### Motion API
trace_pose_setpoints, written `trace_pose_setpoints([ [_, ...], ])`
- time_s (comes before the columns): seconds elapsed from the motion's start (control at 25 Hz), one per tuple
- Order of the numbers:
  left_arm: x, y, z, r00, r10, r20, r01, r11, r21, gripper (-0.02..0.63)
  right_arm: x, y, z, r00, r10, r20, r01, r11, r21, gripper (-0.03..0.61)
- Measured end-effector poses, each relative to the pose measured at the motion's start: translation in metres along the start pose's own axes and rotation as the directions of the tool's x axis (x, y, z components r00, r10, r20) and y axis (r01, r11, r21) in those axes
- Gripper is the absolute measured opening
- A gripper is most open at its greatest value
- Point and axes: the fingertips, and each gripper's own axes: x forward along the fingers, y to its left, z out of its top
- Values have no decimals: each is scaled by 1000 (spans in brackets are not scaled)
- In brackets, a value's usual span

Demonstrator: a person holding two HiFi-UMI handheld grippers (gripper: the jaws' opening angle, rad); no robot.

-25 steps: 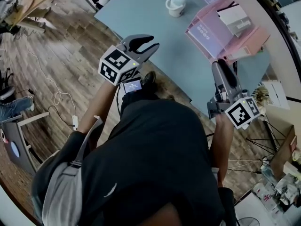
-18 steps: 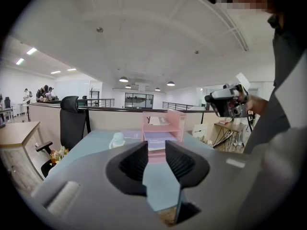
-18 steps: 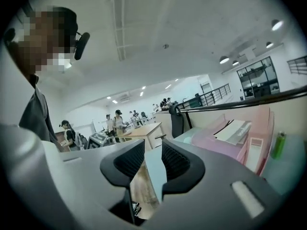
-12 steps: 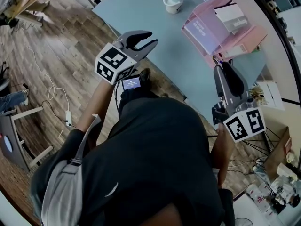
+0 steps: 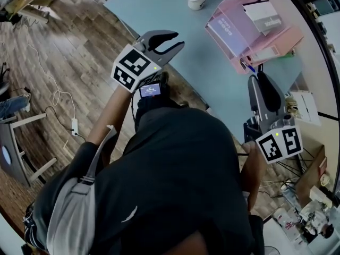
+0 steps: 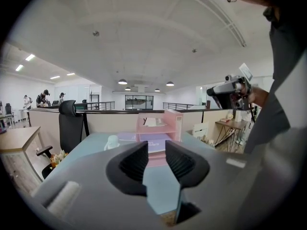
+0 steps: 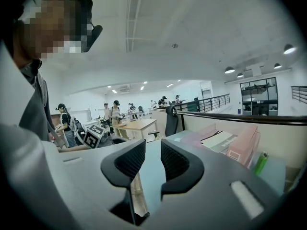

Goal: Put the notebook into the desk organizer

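The notebook (image 5: 264, 16) lay flat on the upper tier of the pink organizer (image 5: 249, 39), at the far right side of the desk (image 5: 170, 12). It was not in either of my tools.

My right hand-held gripper (image 5: 261, 78) hung off the desk's near corner, pointing toward the organizer and well short of it. In the right gripper view the notebook (image 7: 218, 139) sat to the right of the jaws, on the organizer (image 7: 242, 150), and not between them. That hand-held gripper (image 7: 153, 147) had just been closing its jaws. They stood a narrow gap apart with only the desk surface showing through.

My left hand-held gripper (image 5: 179, 40) was out over the desk's near edge, well apart from the organizer and to its left. Its jaws were also slightly spread and held nothing. Seen along this hand-held gripper (image 6: 156, 150), the organizer (image 6: 170, 128) stood straight beyond the gap, across the bare desk. A white cup (image 6: 112, 142) stood off to its left.
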Motion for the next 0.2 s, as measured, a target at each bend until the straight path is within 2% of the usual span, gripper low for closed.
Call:
trace_pose_setpoints([
  [0.2, 7, -4, 1, 1000, -12, 8, 12, 1000, 16, 160, -4, -5, -6, 1000, -21, -15, 21, 1000, -1, 103],
])
